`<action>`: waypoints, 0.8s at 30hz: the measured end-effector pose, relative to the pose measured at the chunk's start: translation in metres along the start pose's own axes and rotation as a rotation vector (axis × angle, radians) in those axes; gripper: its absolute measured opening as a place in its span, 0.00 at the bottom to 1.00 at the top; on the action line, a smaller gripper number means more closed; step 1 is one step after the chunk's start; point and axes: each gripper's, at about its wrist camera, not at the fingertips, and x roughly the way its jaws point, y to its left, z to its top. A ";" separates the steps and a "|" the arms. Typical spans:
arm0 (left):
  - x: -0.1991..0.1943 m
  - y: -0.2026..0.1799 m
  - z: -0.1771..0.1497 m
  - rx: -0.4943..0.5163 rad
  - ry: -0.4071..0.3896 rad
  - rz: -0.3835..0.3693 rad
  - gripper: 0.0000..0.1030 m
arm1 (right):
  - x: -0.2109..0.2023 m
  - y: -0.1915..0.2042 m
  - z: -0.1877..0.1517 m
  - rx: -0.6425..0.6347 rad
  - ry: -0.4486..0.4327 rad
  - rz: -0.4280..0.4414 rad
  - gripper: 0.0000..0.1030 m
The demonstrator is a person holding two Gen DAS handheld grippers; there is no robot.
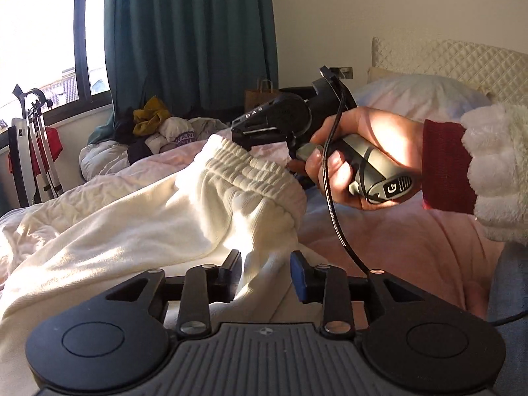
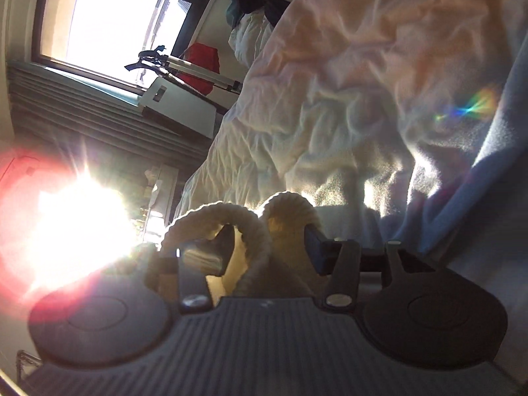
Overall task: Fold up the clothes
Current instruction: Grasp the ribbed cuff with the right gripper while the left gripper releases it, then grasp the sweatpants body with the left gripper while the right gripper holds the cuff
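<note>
Garment: cream sweatpants (image 1: pixel 138 217) lie along the bed, ribbed elastic waistband (image 1: pixel 250 171) lifted toward the pillow end, the legs trailing off to the left in the left wrist view.
Waistband, close view: in the right wrist view the waistband (image 2: pixel 264 227) bunches into two rounded loops between your right fingers.
Right gripper (image 2: pixel 269 250): fingers partly apart; fabric sits between them, but glare from the window hides whether the pads press on it, so you cannot tell if it is gripped.
Left gripper (image 1: pixel 265 274): fingers moderately apart; a fold of the sweatpants runs through the gap, with daylight visible beside each pad, so nothing is pinched.
Right hand (image 1: pixel 359 161): wraps the gripper handle above the waistband, red cuff and white fleece sleeve (image 1: pixel 495 171) behind it.
Bed: pale pink duvet (image 1: pixel 379 241) under the garment, rumpled; pillow (image 1: pixel 422 92) and quilted headboard beyond.
Surroundings: a pile of other clothes (image 1: pixel 158 128) at the far side of the bed, teal curtain (image 1: pixel 191 33) and window behind.
Progress: early, as you can judge it. The sweatpants look wrinkled and unfolded, no crease or stacked halves show.
Left to do: likely flatten the garment, lay leg on leg, fold it up, then take on the pile.
</note>
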 end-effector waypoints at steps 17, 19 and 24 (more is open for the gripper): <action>-0.080 0.049 0.015 -0.382 0.009 0.271 0.97 | -0.099 0.035 -0.085 -0.097 -0.129 -0.070 0.82; -0.089 0.063 0.014 -0.452 0.023 0.300 1.00 | -0.098 0.037 -0.094 -0.115 -0.117 -0.087 0.82; -0.110 0.107 0.006 -0.651 0.072 0.358 1.00 | -0.084 0.030 -0.107 -0.122 -0.059 -0.204 0.81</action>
